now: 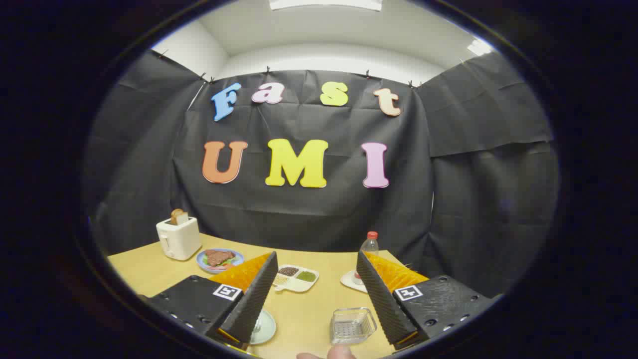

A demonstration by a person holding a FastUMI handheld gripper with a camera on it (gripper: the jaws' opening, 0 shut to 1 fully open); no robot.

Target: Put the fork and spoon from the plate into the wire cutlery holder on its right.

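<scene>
Left of the wire holder (352,325) sits the plate (263,327), partly behind my claw (316,294), fingers spread, empty. Fork/spoon not clear. I'd drop low, centre on one handle, then pinch.

The gripper (316,299) has two wedge-shaped, ridged jaws on dark, screw-studded blocks, each block bearing a square black-and-white marker tag.

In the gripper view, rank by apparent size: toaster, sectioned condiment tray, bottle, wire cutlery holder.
1. toaster
2. sectioned condiment tray and wire cutlery holder: about alike; the holder sits nearer, so unsure
3. bottle
The gripper is open.
</scene>
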